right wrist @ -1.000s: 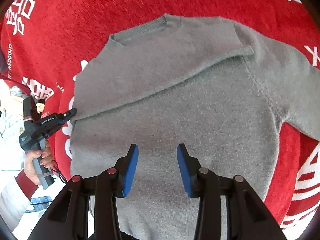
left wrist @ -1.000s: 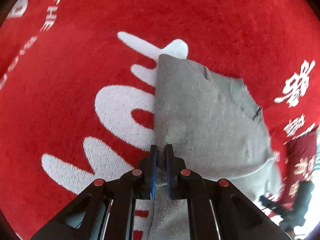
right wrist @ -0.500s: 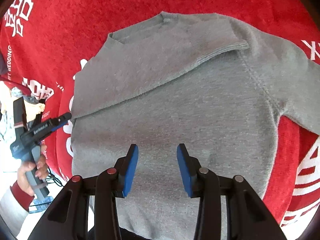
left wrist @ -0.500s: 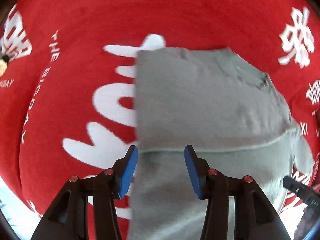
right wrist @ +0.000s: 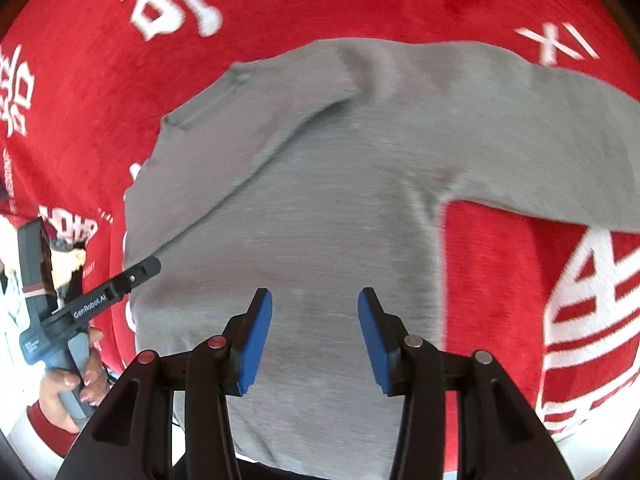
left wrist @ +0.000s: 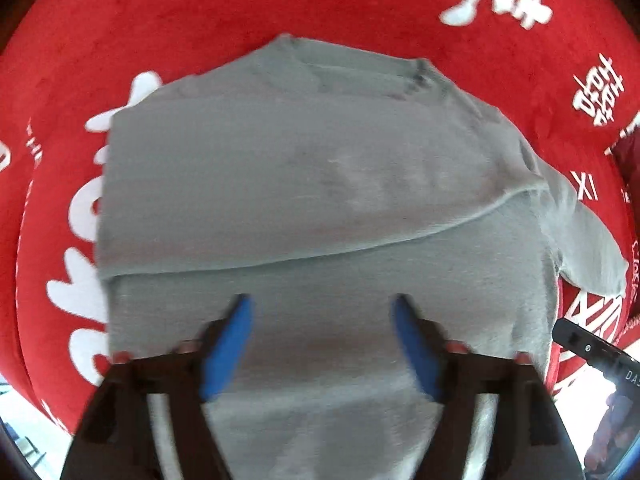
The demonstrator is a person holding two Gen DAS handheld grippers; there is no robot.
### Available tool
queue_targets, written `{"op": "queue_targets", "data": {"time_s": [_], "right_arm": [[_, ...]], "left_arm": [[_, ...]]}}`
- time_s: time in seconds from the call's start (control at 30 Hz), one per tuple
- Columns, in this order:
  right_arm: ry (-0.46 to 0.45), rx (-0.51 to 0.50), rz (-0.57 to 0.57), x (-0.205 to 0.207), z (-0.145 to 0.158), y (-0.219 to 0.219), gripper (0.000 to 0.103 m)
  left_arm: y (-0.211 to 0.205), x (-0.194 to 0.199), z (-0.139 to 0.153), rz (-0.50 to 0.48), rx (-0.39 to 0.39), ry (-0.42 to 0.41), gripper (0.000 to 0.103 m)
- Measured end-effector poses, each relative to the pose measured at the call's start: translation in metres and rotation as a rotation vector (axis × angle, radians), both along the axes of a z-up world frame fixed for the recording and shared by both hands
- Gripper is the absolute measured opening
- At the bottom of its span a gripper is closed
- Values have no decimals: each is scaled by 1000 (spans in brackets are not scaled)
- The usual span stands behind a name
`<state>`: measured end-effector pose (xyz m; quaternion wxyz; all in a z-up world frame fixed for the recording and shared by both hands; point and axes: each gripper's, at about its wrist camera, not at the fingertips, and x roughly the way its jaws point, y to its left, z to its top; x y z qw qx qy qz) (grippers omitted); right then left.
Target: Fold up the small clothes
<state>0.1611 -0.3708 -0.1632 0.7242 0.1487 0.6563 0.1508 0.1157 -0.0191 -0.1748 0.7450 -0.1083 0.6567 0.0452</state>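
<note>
A small grey sweater point(left wrist: 304, 184) lies flat on a red cloth point(left wrist: 200, 12) with white lettering. Its left sleeve is folded across the chest, the folded edge running across the body. Its right sleeve point(right wrist: 560, 128) lies stretched out to the right. My left gripper point(left wrist: 322, 312) is open and empty above the sweater's lower body. My right gripper point(right wrist: 315, 308) is open and empty above the sweater's lower middle point(right wrist: 328, 220). The left gripper also shows from the side in the right wrist view point(right wrist: 120, 284), beside the sweater's left edge.
The red cloth point(right wrist: 520, 280) covers the whole surface. The right gripper's tip shows at the right edge of the left wrist view point(left wrist: 592, 348). The person's hand point(right wrist: 76, 384) holds the left gripper's handle at the cloth's left edge.
My left gripper let go of the folded sleeve, opened wide and pulled back toward the sweater's hem. My right gripper stayed open and shifted to the right over the body.
</note>
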Motion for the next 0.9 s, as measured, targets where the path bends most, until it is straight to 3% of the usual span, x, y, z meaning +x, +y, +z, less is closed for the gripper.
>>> {"op": "queue_targets", "data": {"time_s": [0.23, 0.37, 0.5, 0.77, 0.9], "right_arm": [[19, 38, -146, -3, -11, -60, 57], [-7, 102, -266, -6, -14, -102, 74], [-7, 202, -417, -13, -20, -149, 75], [-69, 302, -668, -29, -25, -242, 75], [-127, 341, -740, -28, -20, -263, 75]], "left_arm": [[-55, 17, -7, -76, 22, 25, 80], [-83, 22, -11, -116, 57, 47, 80], [-101, 26, -21, -133, 20, 106, 80], [-148, 42, -7, -183, -16, 34, 80], [-185, 62, -4, -215, -20, -13, 80]]}}
